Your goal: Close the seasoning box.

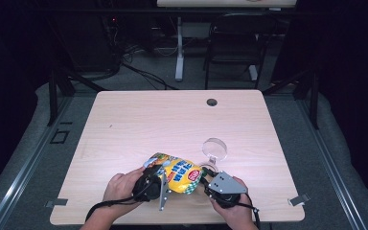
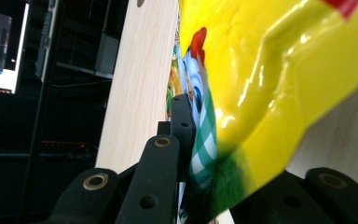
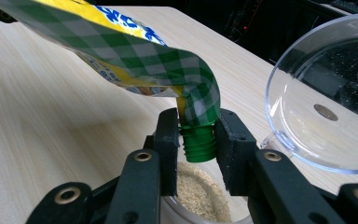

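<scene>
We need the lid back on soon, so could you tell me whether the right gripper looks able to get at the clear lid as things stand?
Probably not yet: the right gripper is shut on the pouch's green spout over the jar; the clear lid lies unobstructed beside it.

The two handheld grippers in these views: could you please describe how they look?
Both are black. The right tool carries a grey three-cornered plate on top; a black cable trails from the left tool. The fingers are flat black bars joined by brass-coloured rivets. No sleeves show on the forearms.

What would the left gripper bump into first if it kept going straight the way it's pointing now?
Nothing new: the left gripper is already clamped on the yellow pouch, so it would just push further into that; beyond it, depth is unclear.
</scene>
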Demonstrator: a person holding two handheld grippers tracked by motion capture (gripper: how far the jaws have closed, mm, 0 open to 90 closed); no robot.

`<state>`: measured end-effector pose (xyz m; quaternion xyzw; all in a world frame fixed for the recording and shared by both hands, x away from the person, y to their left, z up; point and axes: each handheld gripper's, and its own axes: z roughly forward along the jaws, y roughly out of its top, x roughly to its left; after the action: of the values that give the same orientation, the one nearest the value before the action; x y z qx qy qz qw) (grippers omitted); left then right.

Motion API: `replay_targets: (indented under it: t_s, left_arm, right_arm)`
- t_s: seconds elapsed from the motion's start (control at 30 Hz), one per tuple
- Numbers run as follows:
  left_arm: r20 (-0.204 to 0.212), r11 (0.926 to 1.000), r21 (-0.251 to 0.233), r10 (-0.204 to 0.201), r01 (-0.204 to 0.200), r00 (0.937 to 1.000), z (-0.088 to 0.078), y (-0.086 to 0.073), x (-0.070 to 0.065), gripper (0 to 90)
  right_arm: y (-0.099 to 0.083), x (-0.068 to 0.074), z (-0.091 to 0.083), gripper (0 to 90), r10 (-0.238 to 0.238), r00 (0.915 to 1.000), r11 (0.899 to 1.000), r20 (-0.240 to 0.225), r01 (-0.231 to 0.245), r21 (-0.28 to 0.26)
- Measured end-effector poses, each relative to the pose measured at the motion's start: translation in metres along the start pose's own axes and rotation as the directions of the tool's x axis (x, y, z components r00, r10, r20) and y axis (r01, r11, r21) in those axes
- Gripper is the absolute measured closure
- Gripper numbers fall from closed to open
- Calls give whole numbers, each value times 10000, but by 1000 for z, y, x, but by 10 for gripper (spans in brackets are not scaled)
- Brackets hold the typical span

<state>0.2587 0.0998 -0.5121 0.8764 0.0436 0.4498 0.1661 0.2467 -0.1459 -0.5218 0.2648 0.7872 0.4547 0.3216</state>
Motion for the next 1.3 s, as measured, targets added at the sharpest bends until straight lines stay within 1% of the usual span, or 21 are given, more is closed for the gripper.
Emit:
replay_targets:
  t_s: [0.07,0.2,0.33,0.4,0.6,0.63,0.67,0.77,0.97,1.07,1.1,1.17,1.2,1.3]
  left_arm:
    - [155,9998,-19,-199,199,9997,0,-1,-1,859]
    - [272,9992,-137,-367,371,9990,3,-3,-4,859]
    - [390,9982,-178,-571,578,9976,4,-6,-4,861]
    - [523,9969,-223,-739,752,9959,5,-7,-5,862]
    - [688,9945,-267,-996,1016,9927,6,-8,-6,863]
    - [757,9921,-359,-1173,1203,9902,6,-9,-6,864]
    - [823,9911,-378,-1243,1277,9888,7,-10,-6,864]
    - [964,9892,-393,-1366,1409,9859,7,-11,-6,866]
    - [1293,9847,-438,-1617,1685,9783,9,-15,-3,872]
    - [1447,9813,-433,-1794,1874,9731,10,-16,-3,873]
    - [1495,9798,-480,-1850,1940,9713,10,-17,-3,873]
    - [1632,9767,-478,-1988,2090,9664,11,-18,-3,874]
    - [1704,9764,-458,-2004,2109,9648,11,-19,-2,874]
    - [1865,9710,-480,-2217,2342,9571,12,-20,-1,875]
  right_arm:
    - [0,0,0,712,20,10000,10000,20,-20,-21]
    - [0,-1,0,709,32,10000,10000,82,-31,-11]
    - [0,0,1,708,-48,9999,10000,115,48,36]
    - [0,1,1,707,-52,9999,10000,119,52,4]
    - [0,1,1,706,-32,9999,10000,112,33,-36]
    - [0,1,1,705,-27,9999,10000,109,27,-47]
    - [0,0,1,703,-2,10000,10000,97,3,-82]
    - [1,0,1,700,9,10000,9999,62,-8,-139]
    - [0,0,2,680,202,9998,9995,-23,-202,-261]
    - [0,0,2,668,242,9997,9991,13,-241,-343]
    - [0,-1,1,663,314,9995,9988,-39,-315,-386]
    - [-1,-2,0,654,435,9990,9980,-44,-436,-447]
    - [-1,-3,0,653,498,9987,9976,-77,-501,-477]
    - [-2,-4,0,644,561,9984,9970,-92,-565,-523]
